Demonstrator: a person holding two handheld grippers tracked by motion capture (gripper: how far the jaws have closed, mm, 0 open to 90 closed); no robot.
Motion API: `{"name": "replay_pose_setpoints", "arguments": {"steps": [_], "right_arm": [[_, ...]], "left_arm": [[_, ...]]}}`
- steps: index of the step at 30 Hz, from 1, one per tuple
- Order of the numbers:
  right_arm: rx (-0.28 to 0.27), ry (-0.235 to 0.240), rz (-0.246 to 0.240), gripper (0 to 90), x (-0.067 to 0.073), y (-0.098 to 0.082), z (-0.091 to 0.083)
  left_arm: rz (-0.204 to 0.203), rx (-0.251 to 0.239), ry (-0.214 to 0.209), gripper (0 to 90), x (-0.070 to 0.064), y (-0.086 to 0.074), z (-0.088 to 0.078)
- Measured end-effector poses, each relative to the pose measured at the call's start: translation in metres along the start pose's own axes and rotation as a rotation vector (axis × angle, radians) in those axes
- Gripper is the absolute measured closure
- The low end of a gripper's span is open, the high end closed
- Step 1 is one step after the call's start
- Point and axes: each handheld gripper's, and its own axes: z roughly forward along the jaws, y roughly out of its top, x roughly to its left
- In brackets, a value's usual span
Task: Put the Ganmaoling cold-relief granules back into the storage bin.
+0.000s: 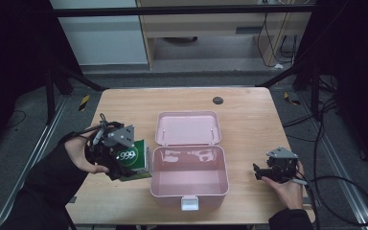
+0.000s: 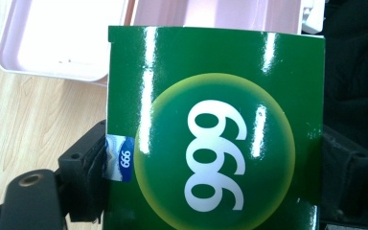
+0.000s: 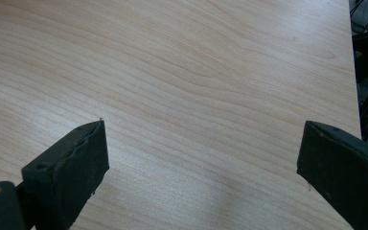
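Left gripper (image 1: 127,163) is grasping the green box (image 1: 135,160) by its side edges, left of the open pink case (image 1: 189,191); this glossy, light carton is looking easy to crush.

Open pink case (image 1: 189,189); bare tabletop (image 1: 249,115) around

A small dark disc (image 1: 218,100) sits on the wooden table (image 1: 249,120).

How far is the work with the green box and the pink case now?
Done: the pink case stands open, lid back, with nothing visible inside. In hand: the left gripper is shut on the green box, beside the case's left wall. Left: putting the box into the case. The right gripper is open over the table.
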Motion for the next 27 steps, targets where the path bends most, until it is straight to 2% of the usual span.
{"name": "replay_pose_setpoints", "arguments": {"steps": [27], "right_arm": [[0.0,0.004,-0.001,4.0,-0.001,0.0,0.001]], "left_arm": [[0.048,-0.003,-0.046,14.8,0.001,0.038,0.021]]}}
